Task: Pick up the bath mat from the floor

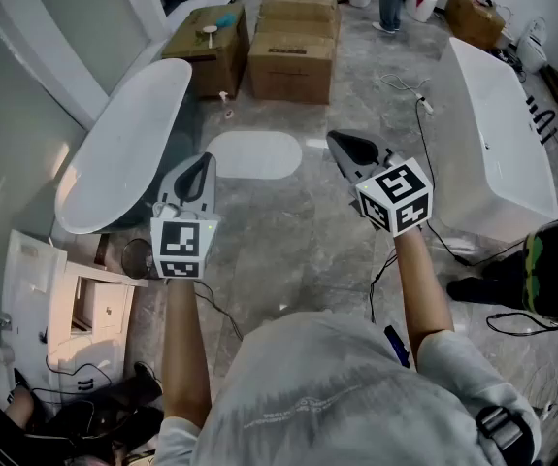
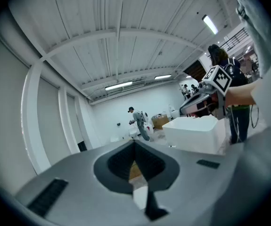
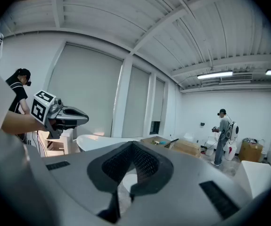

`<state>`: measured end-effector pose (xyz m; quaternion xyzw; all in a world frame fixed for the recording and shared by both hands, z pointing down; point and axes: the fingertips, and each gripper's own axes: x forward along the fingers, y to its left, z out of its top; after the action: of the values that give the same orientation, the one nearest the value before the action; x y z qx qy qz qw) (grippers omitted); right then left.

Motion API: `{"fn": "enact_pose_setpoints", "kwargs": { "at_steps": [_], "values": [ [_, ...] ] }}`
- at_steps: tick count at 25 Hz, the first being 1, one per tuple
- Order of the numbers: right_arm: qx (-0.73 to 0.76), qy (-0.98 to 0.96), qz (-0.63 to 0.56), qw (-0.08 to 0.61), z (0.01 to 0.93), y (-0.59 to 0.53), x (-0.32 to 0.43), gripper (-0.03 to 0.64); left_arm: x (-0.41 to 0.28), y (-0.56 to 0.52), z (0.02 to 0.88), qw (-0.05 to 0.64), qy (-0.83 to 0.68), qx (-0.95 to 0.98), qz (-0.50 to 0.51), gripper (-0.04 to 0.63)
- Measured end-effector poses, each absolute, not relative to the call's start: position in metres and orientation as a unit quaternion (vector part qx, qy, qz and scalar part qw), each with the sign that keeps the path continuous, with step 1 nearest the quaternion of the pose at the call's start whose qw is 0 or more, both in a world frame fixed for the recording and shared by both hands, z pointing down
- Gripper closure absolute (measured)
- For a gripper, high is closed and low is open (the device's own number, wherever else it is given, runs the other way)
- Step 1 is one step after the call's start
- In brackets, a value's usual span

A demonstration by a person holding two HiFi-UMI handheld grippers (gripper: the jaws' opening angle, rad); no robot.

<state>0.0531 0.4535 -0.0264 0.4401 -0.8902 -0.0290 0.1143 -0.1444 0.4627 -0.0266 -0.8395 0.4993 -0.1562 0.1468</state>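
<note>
On the grey floor the bath mat (image 1: pixel 254 153) is seen flat, not yet lifted — left gripper (image 1: pixel 204 160) and right gripper (image 1: pixel 339 140) are held clear, fingers closed on nothing.

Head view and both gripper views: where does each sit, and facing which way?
Head view: on the person's head, facing steeply down at the bath mat; both forearms, left tongs, right tongs show.
Left gripper view: on the left tongs, roughly level across the room; own shut tongs below, right tongs at right.
Right gripper view: on the right tongs, roughly level; own shut tongs below, left tongs at left.
Shared: both gripper views catch the distant standing person.
</note>
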Motion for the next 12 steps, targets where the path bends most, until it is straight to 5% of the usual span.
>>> {"fn": "enact_pose_setpoints", "kwargs": {
  "at_steps": [12],
  "values": [
    [0.455,-0.879,-0.013,0.14,-0.002,0.447,0.126,0.603,-0.114,0.468,-0.013,0.122,0.549,-0.81,-0.164,0.583]
  ]
}}
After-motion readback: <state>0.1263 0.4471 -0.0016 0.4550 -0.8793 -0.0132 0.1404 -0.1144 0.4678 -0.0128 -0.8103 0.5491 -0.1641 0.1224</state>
